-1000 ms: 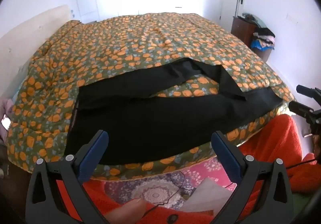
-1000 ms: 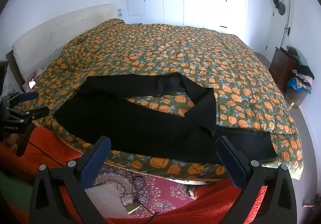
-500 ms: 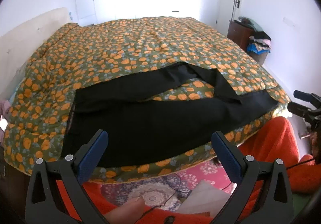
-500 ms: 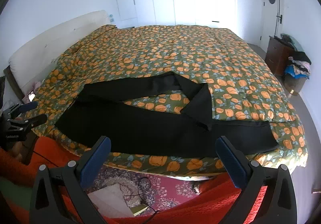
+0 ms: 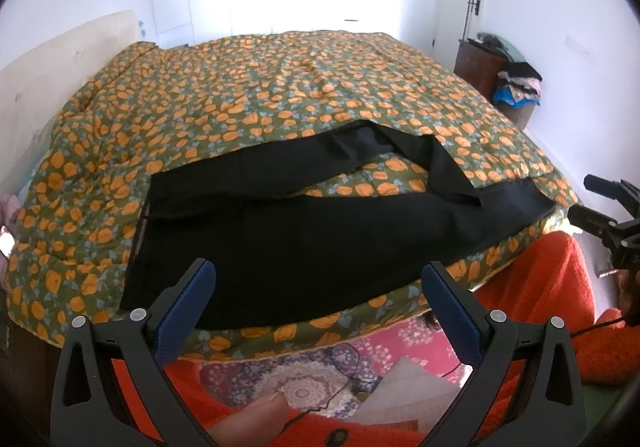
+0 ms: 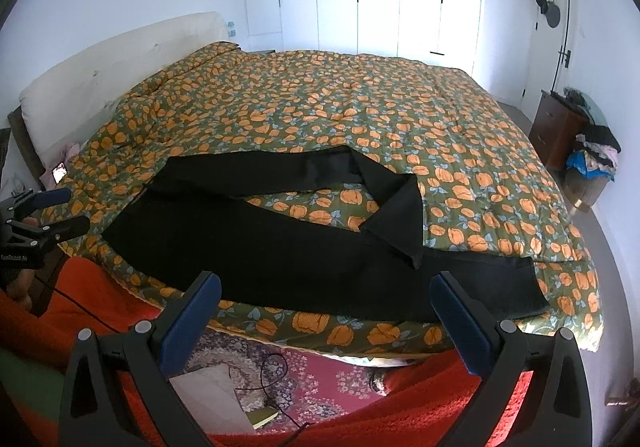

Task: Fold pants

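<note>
Black pants (image 5: 320, 231) lie flat on the near edge of the bed, waist at the left, legs running right; they also show in the right wrist view (image 6: 304, 251). The far leg is bent back, its end folded over onto the near leg (image 6: 400, 223). My left gripper (image 5: 318, 283) is open and empty, held back from the bed edge above the floor. My right gripper (image 6: 326, 293) is open and empty too, also short of the bed edge. Each gripper shows at the side of the other's view, the right (image 5: 600, 211) and the left (image 6: 44, 211).
The bed carries a green quilt with orange flowers (image 6: 360, 119) and a cream headboard (image 6: 112, 71) at the left. A patterned pink rug (image 5: 320, 379) with paper and a cable lies below. A brown cabinet with piled clothes (image 6: 576, 135) stands at the right wall. Orange fabric (image 5: 536, 299) fills the foreground.
Both grippers have lifted and drawn back slightly, so the bed sits lower and farther in each view. The pants have not moved. Both grippers stay open.
</note>
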The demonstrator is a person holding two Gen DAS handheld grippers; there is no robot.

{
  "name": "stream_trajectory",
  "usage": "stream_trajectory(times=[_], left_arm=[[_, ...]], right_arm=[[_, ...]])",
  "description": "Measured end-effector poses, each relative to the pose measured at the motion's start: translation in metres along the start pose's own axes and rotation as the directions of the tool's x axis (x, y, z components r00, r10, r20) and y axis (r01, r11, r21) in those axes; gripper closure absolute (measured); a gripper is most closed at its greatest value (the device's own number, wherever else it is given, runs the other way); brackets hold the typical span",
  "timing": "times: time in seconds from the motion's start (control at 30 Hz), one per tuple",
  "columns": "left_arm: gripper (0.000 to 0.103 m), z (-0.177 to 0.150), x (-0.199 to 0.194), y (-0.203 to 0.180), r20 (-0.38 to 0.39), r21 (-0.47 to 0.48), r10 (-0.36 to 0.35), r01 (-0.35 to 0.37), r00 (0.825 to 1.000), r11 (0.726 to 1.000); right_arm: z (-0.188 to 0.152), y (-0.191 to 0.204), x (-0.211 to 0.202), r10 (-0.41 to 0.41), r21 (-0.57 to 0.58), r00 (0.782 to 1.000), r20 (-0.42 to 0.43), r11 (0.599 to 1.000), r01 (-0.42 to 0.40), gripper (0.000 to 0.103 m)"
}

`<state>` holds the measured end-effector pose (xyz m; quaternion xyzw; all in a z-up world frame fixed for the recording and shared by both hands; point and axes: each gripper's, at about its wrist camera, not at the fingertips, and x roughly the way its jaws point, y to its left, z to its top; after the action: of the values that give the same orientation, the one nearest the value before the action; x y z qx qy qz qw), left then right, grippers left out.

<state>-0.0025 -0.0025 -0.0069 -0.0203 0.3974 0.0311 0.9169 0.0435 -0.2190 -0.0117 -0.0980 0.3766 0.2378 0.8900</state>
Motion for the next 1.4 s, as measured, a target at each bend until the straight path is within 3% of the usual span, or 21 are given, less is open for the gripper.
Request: stream_trajectory(times=[0.3, 1.4], left_arm=[[0.0, -0.001, 0.004, -0.005, -0.01, 0.022, -0.008, 0.008, 1.0, 1.0], [0.0, -0.003, 0.004, -0.009, -0.01, 0.029, -0.034, 0.034, 0.999, 0.999]], right_arm=[[0.0, 0.003, 0.001, -0.029, -0.029, 1.0, -0.002, 0.999, 0.029, 0.0], [0.001, 0.01, 0.003, -0.021, -0.052, 1.0, 0.0, 0.998, 0.021, 0.0]])
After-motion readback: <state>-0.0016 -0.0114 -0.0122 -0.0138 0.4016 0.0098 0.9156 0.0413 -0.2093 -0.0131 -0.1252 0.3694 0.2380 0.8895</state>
